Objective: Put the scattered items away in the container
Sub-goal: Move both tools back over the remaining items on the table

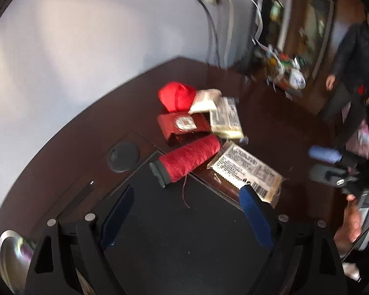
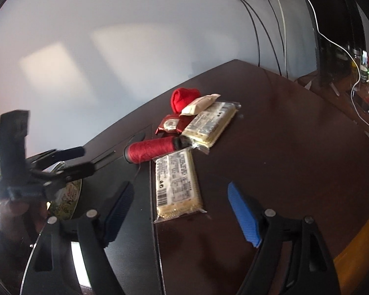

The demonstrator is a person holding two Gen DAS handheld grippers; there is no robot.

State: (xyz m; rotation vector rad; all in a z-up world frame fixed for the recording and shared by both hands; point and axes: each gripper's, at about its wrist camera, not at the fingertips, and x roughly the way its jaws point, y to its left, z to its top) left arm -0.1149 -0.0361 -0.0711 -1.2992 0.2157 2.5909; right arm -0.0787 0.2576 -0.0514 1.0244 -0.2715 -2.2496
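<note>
Both grippers' jaws gape empty; only the left view shows a bystander beyond the red spool.

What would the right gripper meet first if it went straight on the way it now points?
Probably the near cracker packet, which lies flat on the table between the open fingers of the right gripper. The red thread spool lies further on. Depth is uncertain.

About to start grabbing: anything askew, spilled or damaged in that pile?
Nothing spilled or torn. The red thread spool lies on its side with a loose thread end trailing; two cracker packs lie at different angles.
</note>
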